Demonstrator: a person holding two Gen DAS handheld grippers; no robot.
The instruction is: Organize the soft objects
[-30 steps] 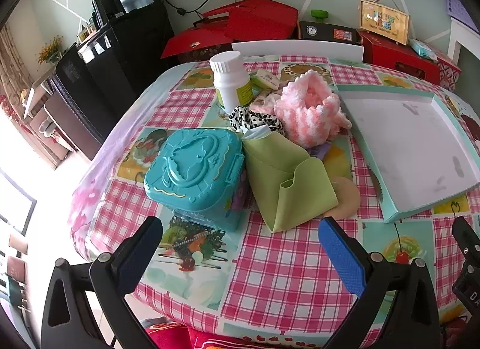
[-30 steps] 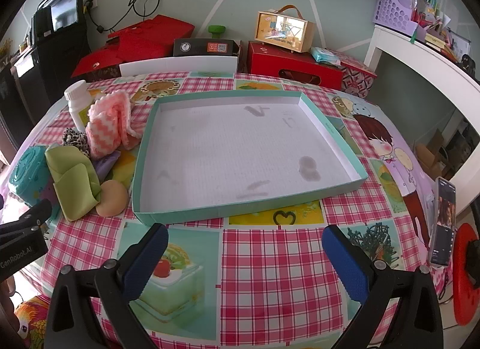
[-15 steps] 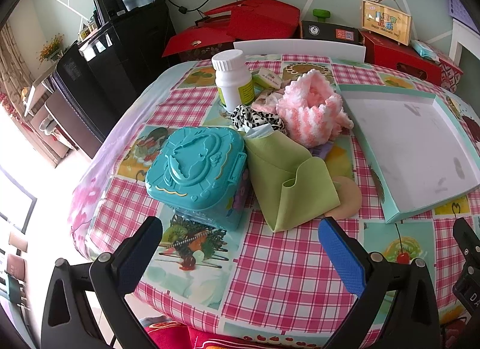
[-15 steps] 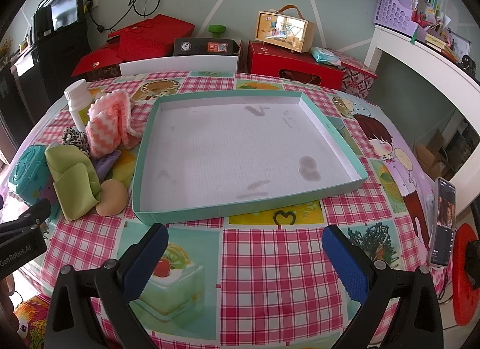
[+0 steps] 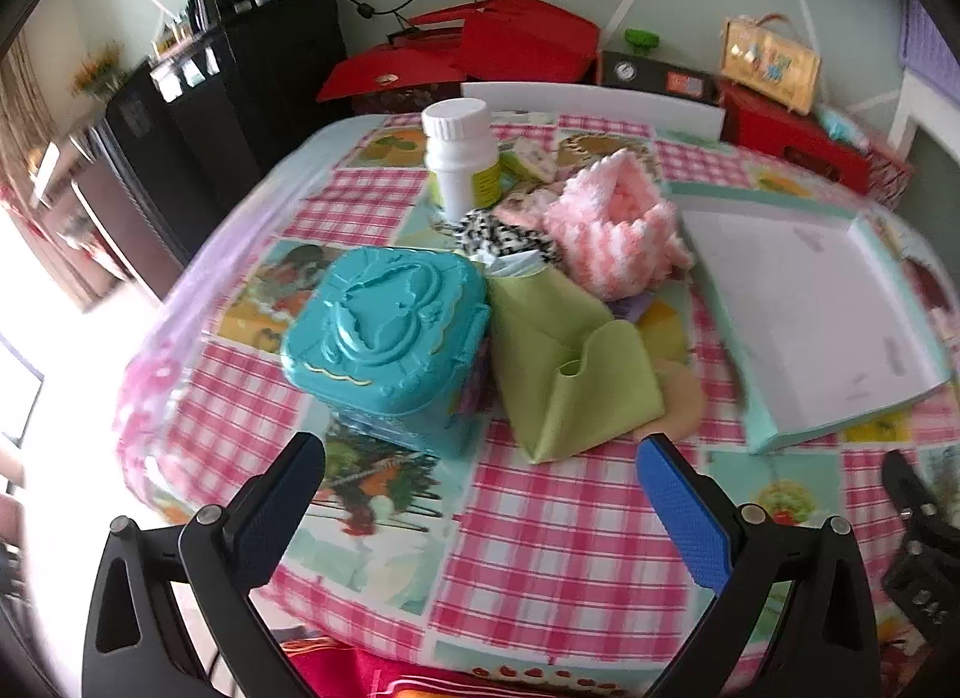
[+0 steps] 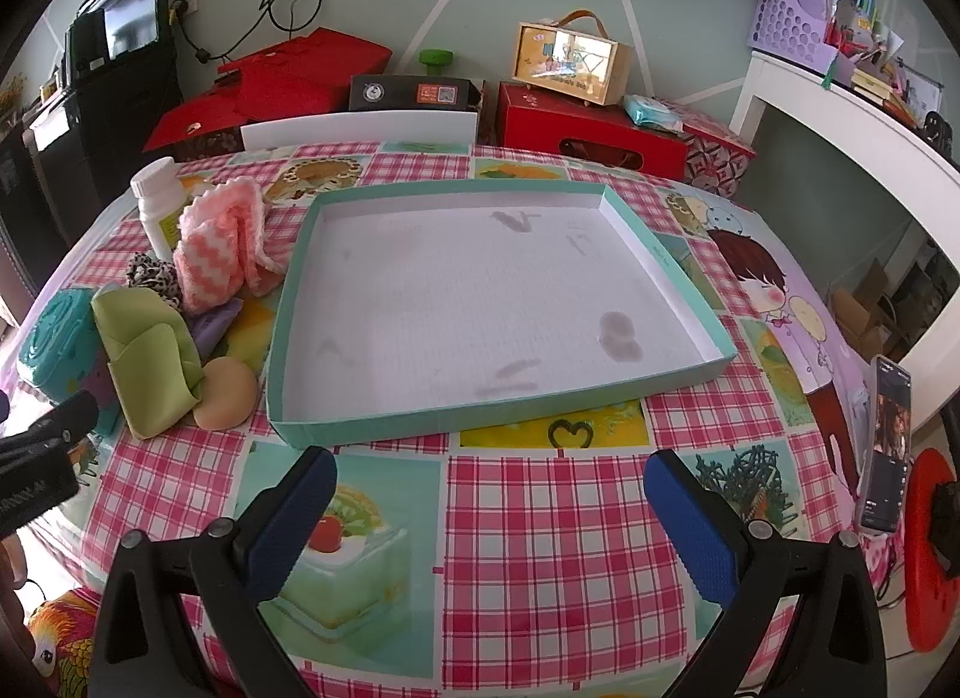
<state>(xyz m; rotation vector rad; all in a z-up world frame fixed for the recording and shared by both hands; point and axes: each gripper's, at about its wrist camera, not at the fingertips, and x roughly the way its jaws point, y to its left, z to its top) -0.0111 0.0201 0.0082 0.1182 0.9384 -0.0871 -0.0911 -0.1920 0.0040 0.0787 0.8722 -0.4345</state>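
Observation:
A folded green cloth (image 5: 570, 362) (image 6: 150, 356) lies on the table beside a pink-and-white knitted piece (image 5: 612, 230) (image 6: 222, 242), a leopard-print scrunchie (image 5: 504, 230) (image 6: 150, 272), a purple item (image 6: 213, 323) and a beige round sponge (image 6: 228, 392). To their right sits a shallow teal tray (image 6: 480, 410) (image 5: 780, 434) with nothing in it. My left gripper (image 5: 480, 494) hangs open just short of the green cloth and holds nothing. In front of the tray my right gripper (image 6: 489, 494) is open and holds nothing.
A teal plastic case (image 5: 384, 332) (image 6: 48, 338) and a white bottle (image 5: 459, 158) (image 6: 159, 200) stand among the soft things. A phone (image 6: 885, 446) lies at the table's right edge. Red boxes (image 6: 588, 128) and a white chair back (image 6: 360, 128) are behind the table.
The left gripper has moved forward and slightly left toward the pile, so the teal case and green cloth look nearer. The right gripper has hardly moved.

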